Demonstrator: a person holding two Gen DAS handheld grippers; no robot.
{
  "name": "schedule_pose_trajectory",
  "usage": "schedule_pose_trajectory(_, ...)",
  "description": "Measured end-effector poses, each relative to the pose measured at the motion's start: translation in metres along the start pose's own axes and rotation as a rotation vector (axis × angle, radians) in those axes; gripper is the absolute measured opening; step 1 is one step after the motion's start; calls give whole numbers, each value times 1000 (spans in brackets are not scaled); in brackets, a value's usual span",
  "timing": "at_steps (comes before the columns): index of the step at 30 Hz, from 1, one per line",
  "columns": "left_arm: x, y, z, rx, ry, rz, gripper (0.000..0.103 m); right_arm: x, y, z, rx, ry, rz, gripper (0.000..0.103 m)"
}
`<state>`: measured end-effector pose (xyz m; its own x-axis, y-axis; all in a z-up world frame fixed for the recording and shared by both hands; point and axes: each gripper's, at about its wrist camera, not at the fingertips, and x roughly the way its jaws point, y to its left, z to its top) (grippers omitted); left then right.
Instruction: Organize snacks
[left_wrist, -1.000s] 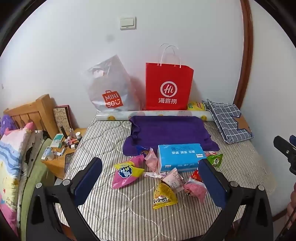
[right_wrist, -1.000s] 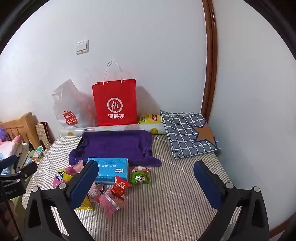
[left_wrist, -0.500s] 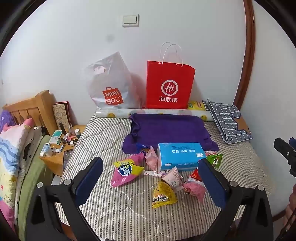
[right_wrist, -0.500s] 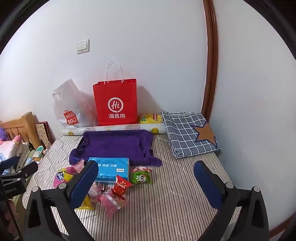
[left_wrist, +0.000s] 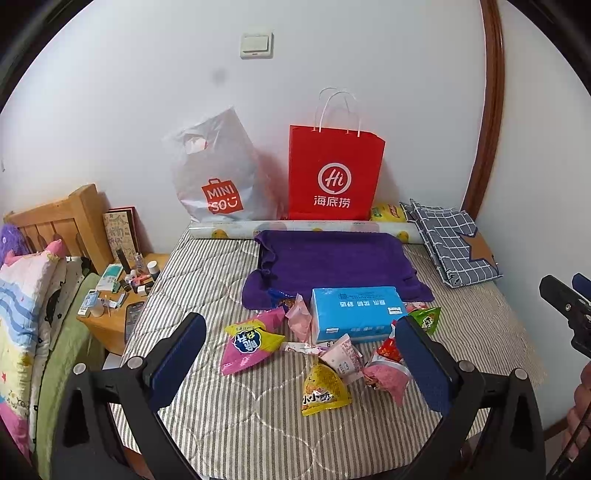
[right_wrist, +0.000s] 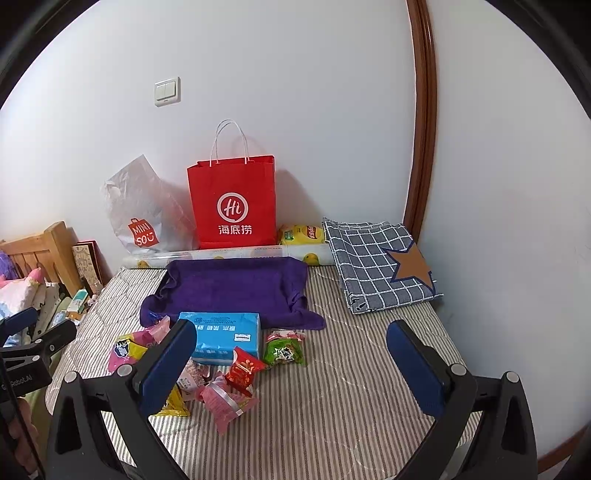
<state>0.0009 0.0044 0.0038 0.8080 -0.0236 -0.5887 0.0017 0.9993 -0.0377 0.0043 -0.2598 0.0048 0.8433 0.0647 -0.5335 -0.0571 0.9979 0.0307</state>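
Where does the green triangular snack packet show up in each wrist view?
Left wrist: the green snack packet sits right of centre, at the right end of the blue tissue pack, just above the inner right finger.
Right wrist: the green snack packet lies near centre, right of the blue tissue pack.
Shared landmark: the red paper bag against the wall.
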Motion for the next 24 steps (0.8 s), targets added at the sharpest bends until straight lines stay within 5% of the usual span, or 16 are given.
schedule_pose_trajectory(24,-4,-1,1,6,-12,-1,102,-2,0,3,7,5,-2,103)
